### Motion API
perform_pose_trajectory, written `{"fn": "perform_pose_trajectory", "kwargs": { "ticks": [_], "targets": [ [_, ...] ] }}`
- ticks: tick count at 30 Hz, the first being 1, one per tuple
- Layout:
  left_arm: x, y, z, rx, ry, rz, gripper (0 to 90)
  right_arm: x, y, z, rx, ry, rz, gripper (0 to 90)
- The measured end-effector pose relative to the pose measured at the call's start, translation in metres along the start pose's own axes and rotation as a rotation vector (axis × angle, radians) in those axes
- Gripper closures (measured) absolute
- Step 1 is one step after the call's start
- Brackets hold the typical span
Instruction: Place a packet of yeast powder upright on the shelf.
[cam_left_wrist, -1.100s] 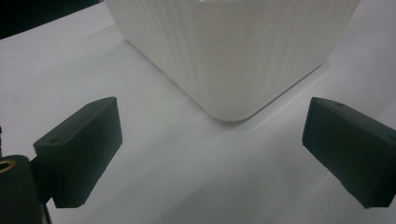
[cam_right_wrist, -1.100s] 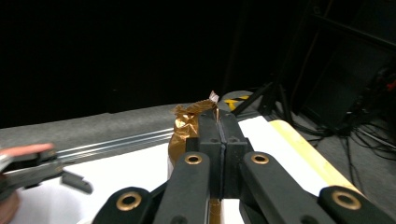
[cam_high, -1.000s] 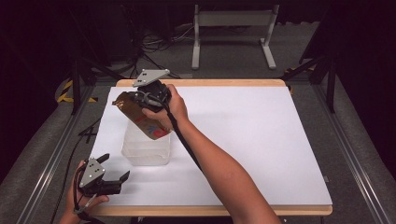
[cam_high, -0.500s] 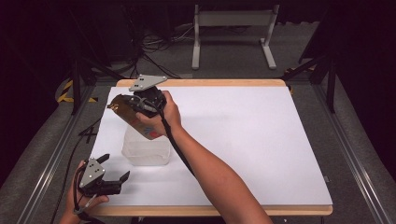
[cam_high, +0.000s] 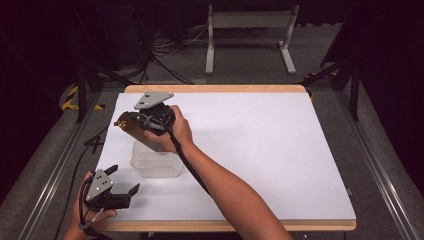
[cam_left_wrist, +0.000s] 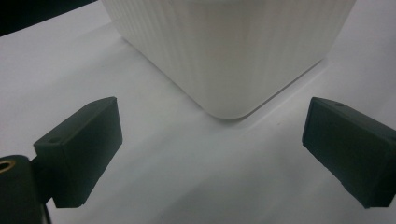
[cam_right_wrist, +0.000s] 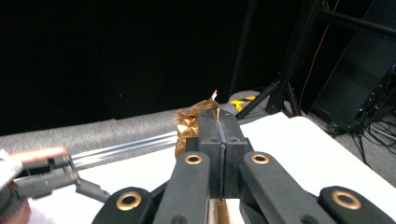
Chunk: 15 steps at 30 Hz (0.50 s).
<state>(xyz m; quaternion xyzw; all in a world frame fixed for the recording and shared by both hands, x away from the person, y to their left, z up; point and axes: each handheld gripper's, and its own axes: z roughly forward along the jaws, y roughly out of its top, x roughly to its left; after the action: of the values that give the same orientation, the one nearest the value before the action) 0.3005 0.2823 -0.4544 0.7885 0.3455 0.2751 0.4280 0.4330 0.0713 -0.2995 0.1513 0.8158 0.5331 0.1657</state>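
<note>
- High view: the right gripper (cam_high: 131, 121) is up over the far-left part of the white table (cam_high: 260, 150), held in the person's right hand (cam_high: 172, 131), the forearm running in from the near edge.
- It has a brown packet (cam_high: 142, 134) pinched by its top edge, and the packet hangs tilted, its lower end down at the mouth of the clear plastic tub (cam_high: 156, 162).
- The tub sits on the left side of the table, directly below and just near of that gripper.
- Whether the packet's bottom actually touches the tub's rim cannot be told from above.
- Right gripper view: the two black jaws are pressed flat together, with a crumpled strip of the packet's golden-brown foil (cam_right_wrist: 194, 122) sticking out past their tips. That is a firm clamp on the packet.
- Down at the near-left corner, the left gripper (cam_high: 126, 186) rests low by the table's edge in the left hand (cam_high: 85, 214), pointing toward the tub.
- Left gripper view: its jaws stand wide apart with nothing between them, just bare white table.
- The tub's ribbed, milky wall (cam_left_wrist: 229, 51) looms straight ahead there, one rounded corner facing the gap between the jaws, close but not touching either one.
- The two grippers are well apart, with the tub between them.
</note>
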Motion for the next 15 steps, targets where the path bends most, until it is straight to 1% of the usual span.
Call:
{"fn": "perform_pose_trajectory", "kwargs": {
  "ticks": [1, 2, 4, 7, 8, 10, 11, 12, 15],
  "targets": [
    [0.0, 0.0, 0.0, 0.001, 0.001, 0.001, 5.8, 0.0, 0.0, 0.0, 0.0, 0.0, 0.0, 90.0],
    [0.0, 0.0, 0.0, 0.001, 0.0, -0.001, 5.8, -0.002, -0.008, 0.0, 0.007, 0.004, 0.009, 90.0],
    [0.0, 0.0, 0.0, 0.002, 0.003, 0.0, 5.8, -0.003, -0.015, -0.001, 0.009, 0.01, 0.018, 90.0],
    [0.0, 0.0, 0.0, 0.002, 0.005, 0.001, 5.8, -0.004, -0.021, -0.003, 0.006, 0.007, 0.016, 90.0],
    [-0.001, 0.0, 0.0, 0.003, 0.006, 0.001, 5.8, -0.007, -0.027, -0.006, -0.004, 0.027, 0.028, 90.0],
    [0.0, 0.0, 0.0, 0.003, 0.008, 0.0, 5.8, -0.007, -0.029, -0.008, -0.011, 0.035, 0.033, 90.0],
    [-0.001, 0.001, 0.0, 0.004, 0.009, 0.001, 5.8, -0.008, -0.031, -0.013, -0.017, 0.044, 0.031, 90.0],
    [-0.001, 0.001, 0.0, 0.004, 0.009, 0.001, 5.8, -0.008, -0.031, -0.013, -0.017, 0.044, 0.031, 90.0],
    [-0.001, 0.0, -0.001, 0.007, 0.012, 0.003, 5.8, -0.008, -0.033, -0.022, -0.019, 0.029, 0.008, 90.0]
  ]
}}
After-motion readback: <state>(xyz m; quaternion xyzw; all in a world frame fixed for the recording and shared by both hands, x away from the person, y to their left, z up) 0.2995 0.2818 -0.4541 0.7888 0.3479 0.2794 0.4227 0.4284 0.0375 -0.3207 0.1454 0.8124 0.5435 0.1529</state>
